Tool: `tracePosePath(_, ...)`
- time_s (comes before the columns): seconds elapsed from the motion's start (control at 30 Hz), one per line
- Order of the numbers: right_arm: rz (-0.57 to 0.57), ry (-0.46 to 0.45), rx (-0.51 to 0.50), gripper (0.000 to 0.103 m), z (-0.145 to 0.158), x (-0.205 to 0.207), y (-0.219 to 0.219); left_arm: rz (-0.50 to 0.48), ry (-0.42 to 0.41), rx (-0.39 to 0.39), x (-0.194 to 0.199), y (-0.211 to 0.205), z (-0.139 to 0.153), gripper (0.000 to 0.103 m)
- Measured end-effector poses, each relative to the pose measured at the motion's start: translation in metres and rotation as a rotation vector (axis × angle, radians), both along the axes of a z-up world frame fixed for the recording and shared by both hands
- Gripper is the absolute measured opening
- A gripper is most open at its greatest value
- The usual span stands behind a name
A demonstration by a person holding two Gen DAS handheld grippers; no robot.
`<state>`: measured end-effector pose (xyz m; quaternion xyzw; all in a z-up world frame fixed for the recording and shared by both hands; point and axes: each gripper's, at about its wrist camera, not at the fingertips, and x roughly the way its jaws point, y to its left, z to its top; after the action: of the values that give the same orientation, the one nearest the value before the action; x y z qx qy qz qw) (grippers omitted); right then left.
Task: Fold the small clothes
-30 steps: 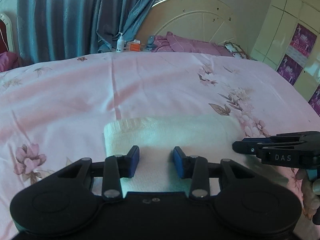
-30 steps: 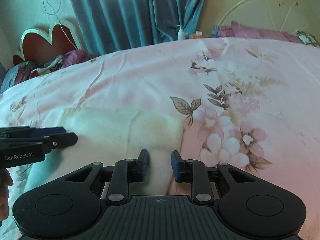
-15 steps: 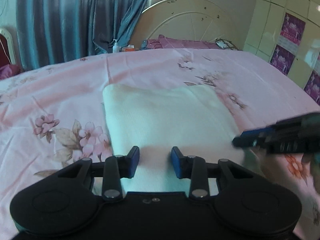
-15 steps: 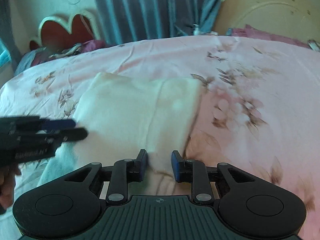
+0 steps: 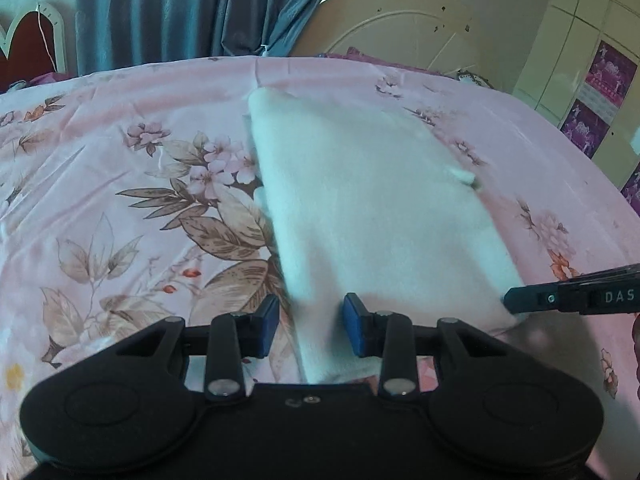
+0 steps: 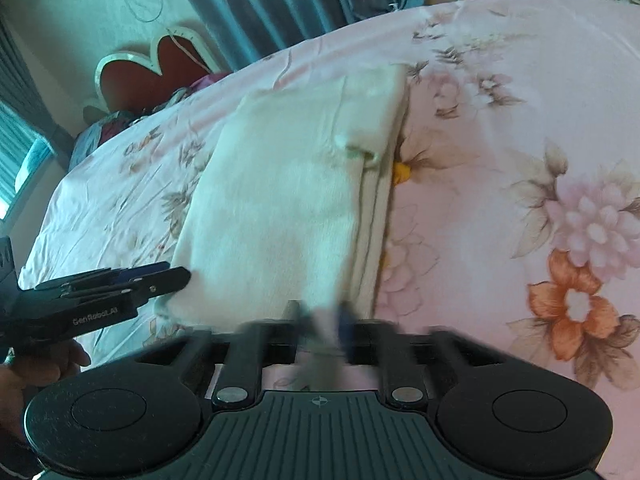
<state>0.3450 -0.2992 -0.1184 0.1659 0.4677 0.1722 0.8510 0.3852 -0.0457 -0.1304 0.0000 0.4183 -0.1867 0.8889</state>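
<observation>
Two grippers sit at the near edge of a folded cream garment (image 5: 372, 208) that lies flat on my pink floral bedspread (image 5: 120, 208), its long sides running away from me toward the blue curtain (image 5: 192, 8) and the cream headboard (image 5: 400, 24). My left gripper (image 5: 310, 326) has its blue pads standing apart, and the near left corner of the garment lies in the gap between them; neither pad presses on the cloth as far as I can see. In the right wrist view my right gripper (image 6: 320, 322) is smeared by motion blur at the garment's near right edge, with its fingers drawn together and a pale strip of cloth between them, so I read it as clamped on that edge. Each gripper shows in the other's view, coming in from the side at the garment's near corner. Behind the bed on the far left stands a red heart-shaped panel (image 6: 160, 68).
</observation>
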Motion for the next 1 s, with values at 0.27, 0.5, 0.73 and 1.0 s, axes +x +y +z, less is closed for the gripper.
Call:
tracePosePath(0.27, 0.016, 0.009, -0.121, 0.001, -0.001, -0.005, 0.000, -0.034, 0.009, 0.049, -0.011, -0.012, 0.001, 0.031)
tracePosePath(0.5, -0.001, -0.146, -0.184, 0.002, 0.035, -0.017, 0.013, -0.027, -0.021, 0.068, -0.026, -0.022, 0.014, 0.037)
tracePosePath(0.73, 0.123, -0.080, -0.255, 0.002, 0.003, -0.014, 0.042, -0.014, -0.009, 0.107, -0.026, -0.029, 0.007, 0.038)
tracePosePath(1.0, 0.158, -0.115, -0.297, 0.002, -0.001, -0.019, 0.046, -0.026, -0.023, 0.161, -0.031, -0.035, 0.003, 0.041)
